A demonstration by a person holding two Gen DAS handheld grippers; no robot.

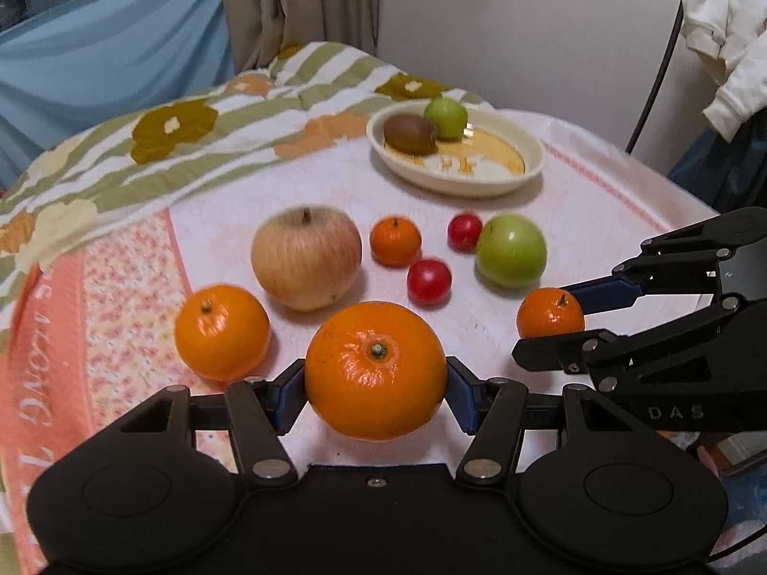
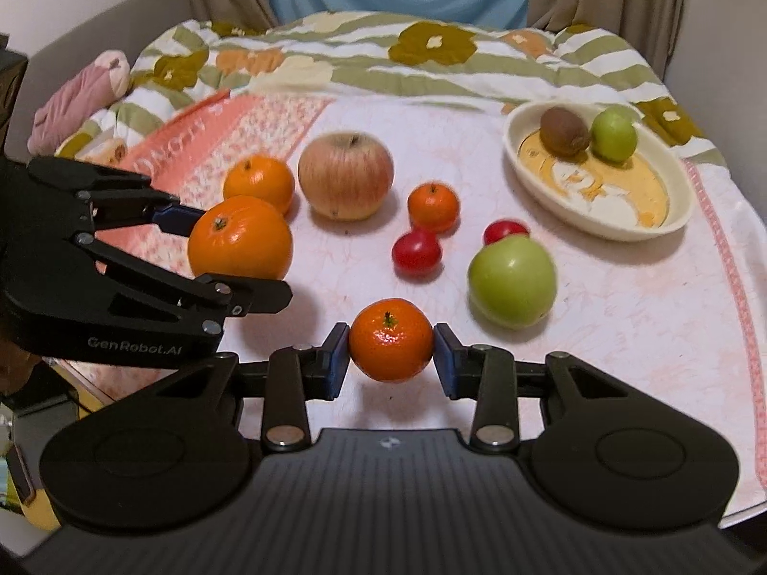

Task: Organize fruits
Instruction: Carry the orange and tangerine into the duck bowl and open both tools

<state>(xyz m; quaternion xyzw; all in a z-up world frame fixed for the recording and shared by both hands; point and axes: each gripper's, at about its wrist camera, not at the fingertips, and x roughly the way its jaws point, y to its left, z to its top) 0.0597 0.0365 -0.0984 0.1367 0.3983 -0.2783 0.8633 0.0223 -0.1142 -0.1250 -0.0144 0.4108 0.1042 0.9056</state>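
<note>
My left gripper [image 1: 376,385] is shut on a large orange [image 1: 376,369], held just above the cloth; the same orange [image 2: 239,238] shows in the right wrist view. My right gripper [image 2: 390,352] is shut on a small mandarin [image 2: 390,340], seen from the left wrist as the mandarin [image 1: 550,312]. On the cloth lie another orange [image 1: 221,330], a pale red apple [image 1: 307,256], a small mandarin [image 1: 395,241], two red fruits [image 1: 429,281] [image 1: 464,231] and a green apple [image 1: 511,250]. A cream oval dish [image 1: 484,182] at the back holds a kiwi [image 1: 410,133] and a small green fruit [image 1: 446,117].
A flowered green-and-white quilt [image 1: 168,143] is bunched along the far side of the table. Curtains [image 1: 297,5] and a blue sheet [image 1: 96,48] hang behind. White clothes [image 1: 724,38] hang at the right, and the table edge [image 2: 748,431] curves close on the right.
</note>
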